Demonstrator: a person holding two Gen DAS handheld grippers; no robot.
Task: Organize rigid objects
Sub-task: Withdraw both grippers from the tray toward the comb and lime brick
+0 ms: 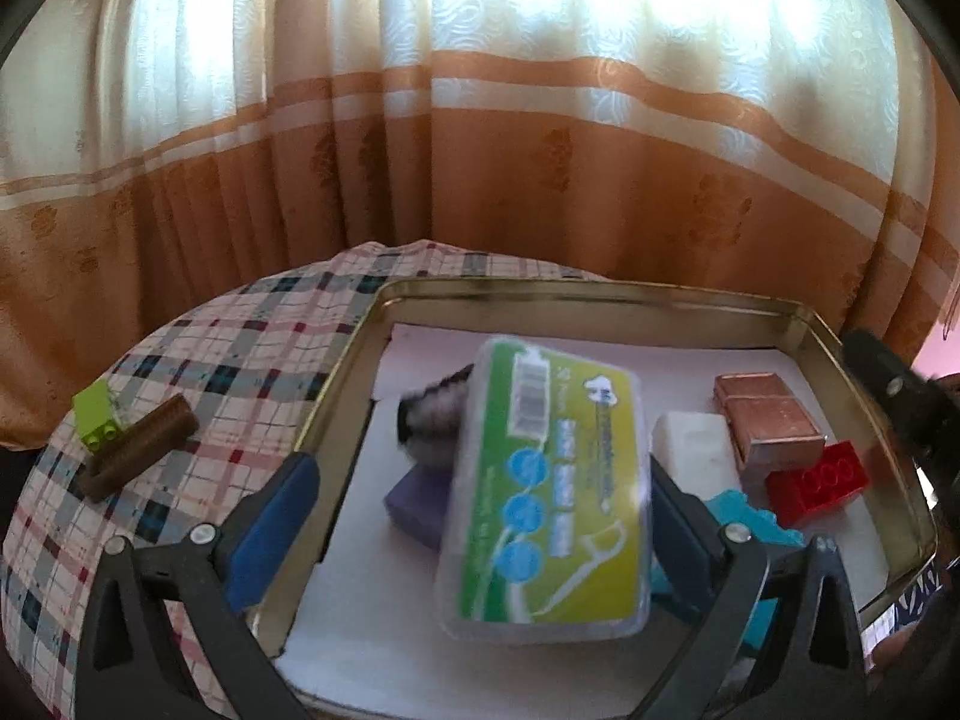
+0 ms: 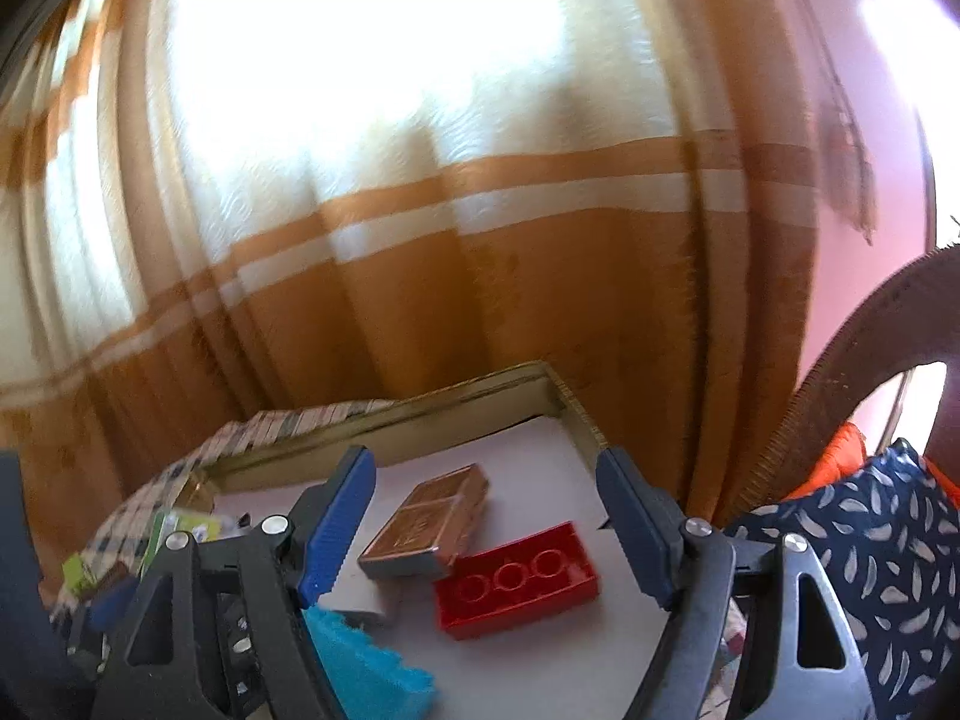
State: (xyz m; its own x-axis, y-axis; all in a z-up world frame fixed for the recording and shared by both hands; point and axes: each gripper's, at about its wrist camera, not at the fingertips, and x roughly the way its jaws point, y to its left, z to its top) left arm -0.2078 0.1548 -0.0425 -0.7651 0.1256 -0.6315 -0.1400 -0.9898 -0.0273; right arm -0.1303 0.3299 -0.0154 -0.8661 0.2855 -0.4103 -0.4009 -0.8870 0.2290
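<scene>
Tin tray point(image 1: 600, 291), gold-rimmed and lined with white paper, stood on a round table under a plaid tablecloth point(image 1: 198, 360), before an orange-and-cream curtain point(image 1: 480, 150).

Contents of tray, left wrist view:
- Dental floss pick box point(image 1: 549, 480), clear plastic with green and yellow label, lay tilted across other items between the fingers of the left gripper point(image 1: 474, 516). The jaws stood apart; the right finger was at the box's edge, the left finger clear of it. Contact could not be told.
- Purple block point(image 1: 417, 501), partly under the box.
- Black-and-white object point(image 1: 432, 420), blurred, behind the box; its kind could not be told.
- White block point(image 1: 696, 450), just beside a copper-coloured box point(image 1: 768, 420).
- Red Lego brick point(image 1: 819, 480), touching the copper box's near corner.
- Teal toothed piece point(image 1: 750, 519), near the right finger.

Outside tray, on the cloth: a lime-green Lego brick point(image 1: 96, 414) touching a brown ribbed cylinder point(image 1: 141, 447).

Right wrist view: right gripper point(image 2: 486, 522) hung above the tray's right end, jaws wide apart and empty, with the copper box point(image 2: 432, 522) and red brick point(image 2: 516, 579) below between them.
</scene>
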